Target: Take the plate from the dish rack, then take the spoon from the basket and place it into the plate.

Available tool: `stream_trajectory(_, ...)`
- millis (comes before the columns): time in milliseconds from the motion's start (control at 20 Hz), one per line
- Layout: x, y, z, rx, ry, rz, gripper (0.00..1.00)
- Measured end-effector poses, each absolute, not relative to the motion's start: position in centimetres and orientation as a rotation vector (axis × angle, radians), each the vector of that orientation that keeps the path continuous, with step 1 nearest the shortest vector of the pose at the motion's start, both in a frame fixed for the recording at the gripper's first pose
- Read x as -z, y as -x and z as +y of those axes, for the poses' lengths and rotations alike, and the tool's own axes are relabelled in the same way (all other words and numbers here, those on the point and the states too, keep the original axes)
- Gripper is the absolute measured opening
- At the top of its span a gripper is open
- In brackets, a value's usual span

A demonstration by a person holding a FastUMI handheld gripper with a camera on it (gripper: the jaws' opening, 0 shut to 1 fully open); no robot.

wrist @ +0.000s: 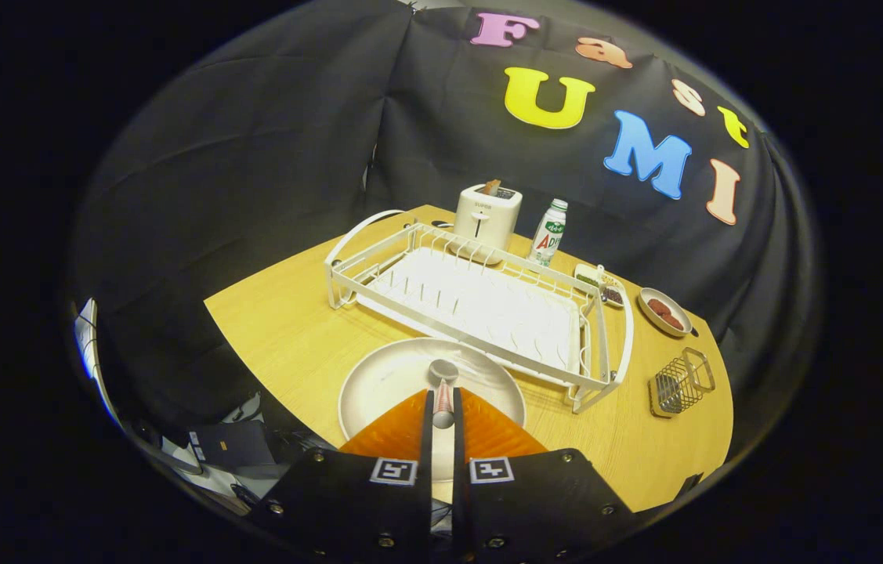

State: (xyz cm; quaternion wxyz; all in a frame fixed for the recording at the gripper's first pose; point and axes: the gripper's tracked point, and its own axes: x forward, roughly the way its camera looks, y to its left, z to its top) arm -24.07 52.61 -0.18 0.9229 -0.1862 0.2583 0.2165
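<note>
The gripper [443, 407] was clenched on the spoon [443, 385], both fingers pressing its pinkish handle in the narrow gap between them, the grey bowl of the spoon poking out just ahead of the tips. It was held directly over the plate [386, 380], which lay flat on the wooden table [284, 329] just in front of the dish rack [480, 301]; judging by that, the plate was already out of the rack and the spoon already out of its basket, so what remained was to lower and release it. The plate had probably been set close on the near side of the rack so the spoon could be dropped into it without a long reach. Beyond the plate, the dish rack stood with its tines bare, one rack holding nothing that I could make out. To the right of the rack and apart from it sat the small wire basket [680, 384], apparently with nothing left in it. Behind the rack's right end were a small tray [599, 283] with bits in it and a shallow dish [664, 312] holding dark reddish pieces. Farthest off, behind the rack, stood one white toaster [488, 215] with something sticking out of its slot, and just beside it one bottle [549, 232]. Counted: one spoon, one plate, one rack, one basket, one toaster, one bottle.
</note>
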Motion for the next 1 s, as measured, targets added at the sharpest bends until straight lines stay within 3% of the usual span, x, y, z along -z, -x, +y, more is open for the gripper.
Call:
stream_trajectory(150,0.2,24.2,52.7,-0.450,0.378,0.535,0.11)
stream_trajectory(200,-0.1,24.0,52.7,-0.451,0.378,0.526,0.23)
stream_trajectory(250,-0.5,24.0,52.8,-0.453,0.378,0.515,0.28)
stream_trajectory(450,-3.2,22.6,52.1,-0.408,0.387,0.449,1.00)
stream_trajectory(1000,-21.6,16.2,50.5,-0.334,0.173,0.051,0.97)
